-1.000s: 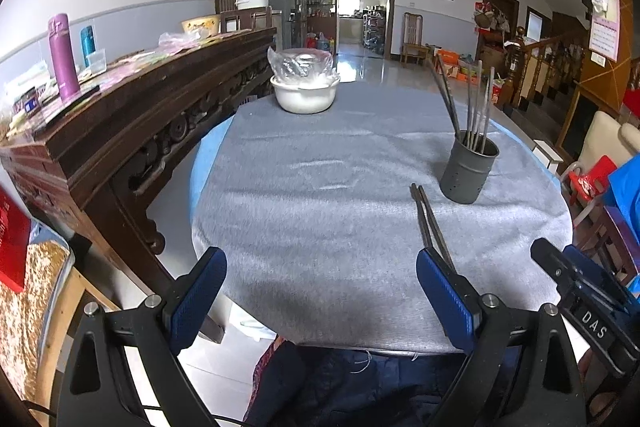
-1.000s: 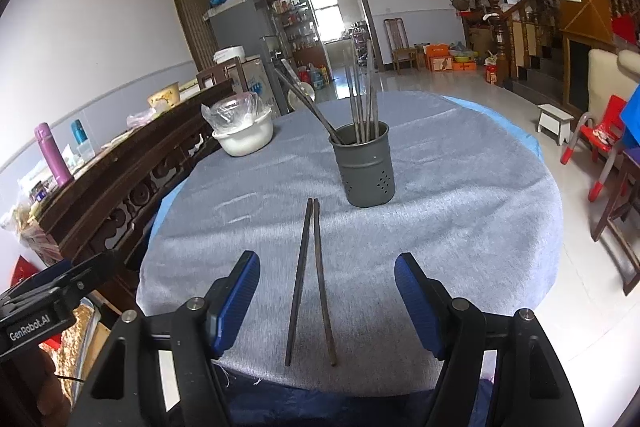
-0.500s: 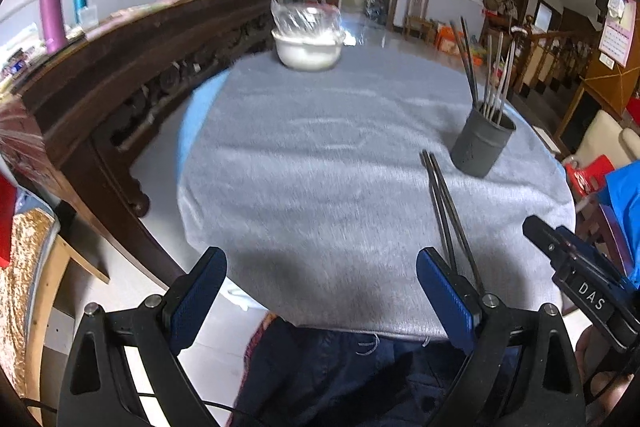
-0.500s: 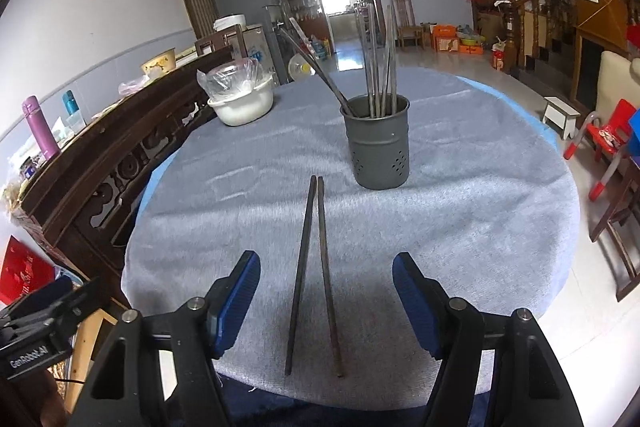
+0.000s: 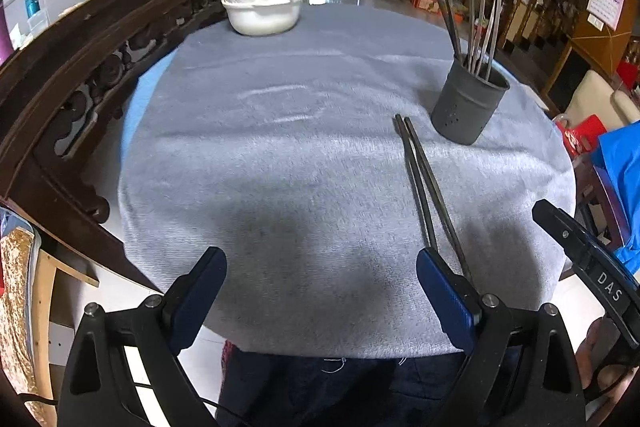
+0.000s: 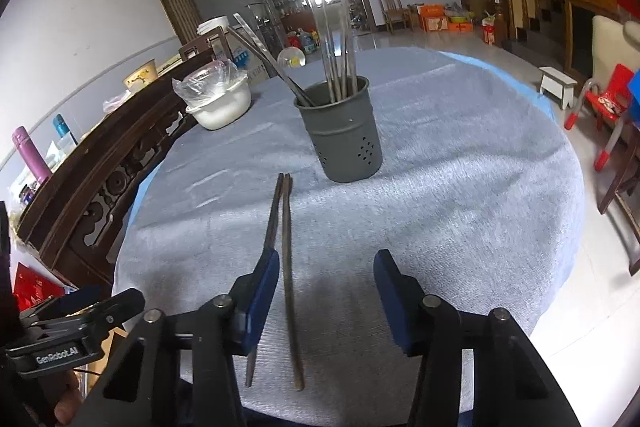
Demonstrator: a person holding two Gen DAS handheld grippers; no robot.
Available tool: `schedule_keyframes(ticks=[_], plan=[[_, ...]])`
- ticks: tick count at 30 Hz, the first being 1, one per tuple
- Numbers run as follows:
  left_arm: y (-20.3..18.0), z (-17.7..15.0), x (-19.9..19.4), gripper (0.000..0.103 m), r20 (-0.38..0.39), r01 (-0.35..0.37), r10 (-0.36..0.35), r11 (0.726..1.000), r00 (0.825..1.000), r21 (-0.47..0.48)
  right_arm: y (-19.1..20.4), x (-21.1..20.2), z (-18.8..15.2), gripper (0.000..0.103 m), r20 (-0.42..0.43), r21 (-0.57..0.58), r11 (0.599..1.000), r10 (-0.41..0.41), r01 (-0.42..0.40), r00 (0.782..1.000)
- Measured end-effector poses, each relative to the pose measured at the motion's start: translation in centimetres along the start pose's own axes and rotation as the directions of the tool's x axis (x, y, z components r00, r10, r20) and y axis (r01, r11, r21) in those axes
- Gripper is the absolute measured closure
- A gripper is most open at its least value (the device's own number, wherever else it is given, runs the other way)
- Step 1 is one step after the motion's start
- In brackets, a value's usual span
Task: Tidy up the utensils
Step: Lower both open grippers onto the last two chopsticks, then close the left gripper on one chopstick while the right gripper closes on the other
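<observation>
Left gripper (image 5: 320, 287): held wide apart and empty above the near edge of the table (image 5: 248, 163); nothing is touched by it.
Bowl (image 5: 262, 13): a white one under a plastic bag, set at the far left edge; no part in this step is expected of it.
Chopsticks (image 6: 285, 251): two dark sticks laid side by side near the near edge, their far tips just short of the holder. They are judged light, stiff, thin and probably smooth, so rolling or slipping on the cloth is likely.
Hold: best taken across both sticks together, around the middle, so neither end droops.
Right gripper (image 6: 326, 291): half open and closing; one stick lies between the jaws, the other passes under the left pad, neither yet pinched.
Holder (image 6: 340, 131): a grey perforated cup past the table's middle, already stocked with upright sticks.
</observation>
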State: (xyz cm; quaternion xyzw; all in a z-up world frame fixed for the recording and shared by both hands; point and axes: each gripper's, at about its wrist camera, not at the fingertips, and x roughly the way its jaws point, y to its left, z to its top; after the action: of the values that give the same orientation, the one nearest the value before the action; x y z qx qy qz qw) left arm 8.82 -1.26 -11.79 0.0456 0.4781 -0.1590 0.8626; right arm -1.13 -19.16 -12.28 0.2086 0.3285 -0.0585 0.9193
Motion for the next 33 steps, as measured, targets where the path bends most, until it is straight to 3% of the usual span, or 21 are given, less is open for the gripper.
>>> schedule_keyframes(ticks=[8,13,16,18,23,33], plan=[[-0.1,0.2,2.5,0.007,-0.043,-0.042,0.042,0.999,0.998,0.02,0.0,3.4,0.1,0.05,-0.078,-0.009,0.999,0.052,-0.053,0.996],[-0.3,1.6,3.6,0.007,-0.015,-0.089,0.09,0.995,0.996,0.051,0.4,5.9,0.5,0.05,-0.121,-0.025,0.997,0.075,-0.078,0.99],[0.0,2.4,4.5,0.007,-0.012,-0.108,0.109,0.993,0.994,0.055,0.9,7.5,1.3,0.065,-0.14,-0.032,0.994,0.099,-0.104,0.985],[0.2,2.9,5.3,0.007,-0.024,-0.113,0.115,0.992,0.993,0.049,1.4,8.4,1.9,0.066,-0.138,-0.039,0.992,0.116,-0.123,0.984],[0.6,3.3,6.8,0.007,-0.059,-0.118,0.119,0.993,0.991,0.031,2.9,10.2,2.8,0.081,-0.157,-0.075,0.986,0.134,-0.147,0.978],[0.4,3.7,7.9,0.007,-0.084,-0.111,0.114,0.993,0.99,0.035,3.0,13.1,2.7,0.087,-0.24,-0.067,0.986,0.13,-0.15,0.962]])
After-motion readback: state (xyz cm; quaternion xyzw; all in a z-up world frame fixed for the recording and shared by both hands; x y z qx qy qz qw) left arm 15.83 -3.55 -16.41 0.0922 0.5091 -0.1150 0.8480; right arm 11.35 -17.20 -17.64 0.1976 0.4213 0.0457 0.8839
